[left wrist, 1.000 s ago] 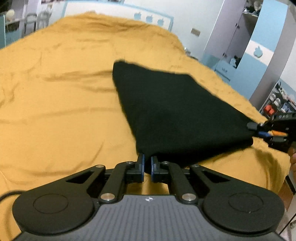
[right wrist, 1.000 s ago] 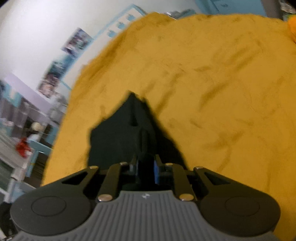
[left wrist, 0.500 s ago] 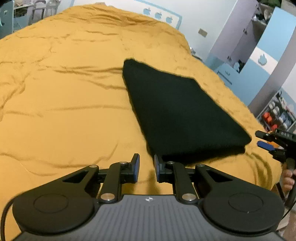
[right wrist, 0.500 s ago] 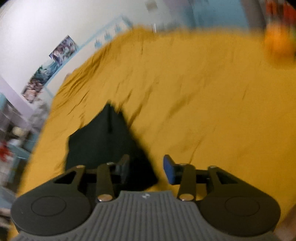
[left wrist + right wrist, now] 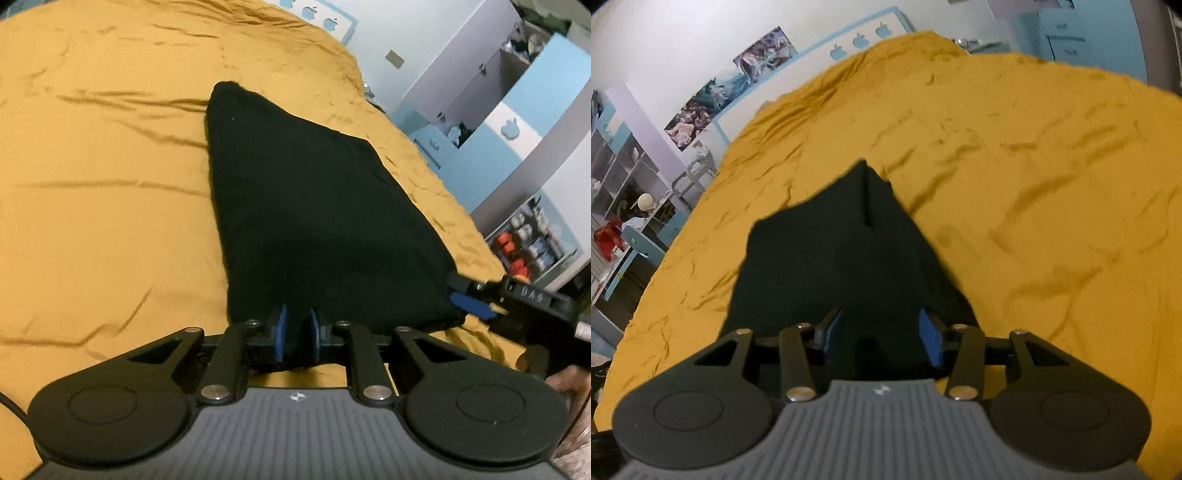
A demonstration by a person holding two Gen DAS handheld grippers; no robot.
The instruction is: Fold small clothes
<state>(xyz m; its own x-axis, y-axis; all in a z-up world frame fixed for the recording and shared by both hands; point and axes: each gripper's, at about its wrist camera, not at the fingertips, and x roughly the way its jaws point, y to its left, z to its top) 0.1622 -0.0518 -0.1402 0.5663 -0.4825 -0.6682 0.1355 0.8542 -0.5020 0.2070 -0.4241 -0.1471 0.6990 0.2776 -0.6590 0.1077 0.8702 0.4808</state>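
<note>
A folded black garment (image 5: 306, 206) lies on the mustard-yellow bedspread (image 5: 103, 206); it also shows in the right wrist view (image 5: 842, 254). My left gripper (image 5: 296, 332) sits at the garment's near edge, its blue pads a narrow gap apart with black cloth between them. My right gripper (image 5: 881, 332) is open wide, its pads astride the garment's near right corner without pinching it. In the left wrist view the right gripper (image 5: 467, 295) reaches that corner from the right.
The bedspread (image 5: 1034, 166) is wrinkled all around the garment. Blue and white cabinets (image 5: 517, 122) and a shelf of small items (image 5: 532, 243) stand past the bed's right edge. Shelves and a chair (image 5: 635, 221) stand off the other side.
Both grippers let go of the garment, which dropped flat, and pulled back. Now both have returned to its near edge; the left has narrowed onto the cloth and the right stays wide open.
</note>
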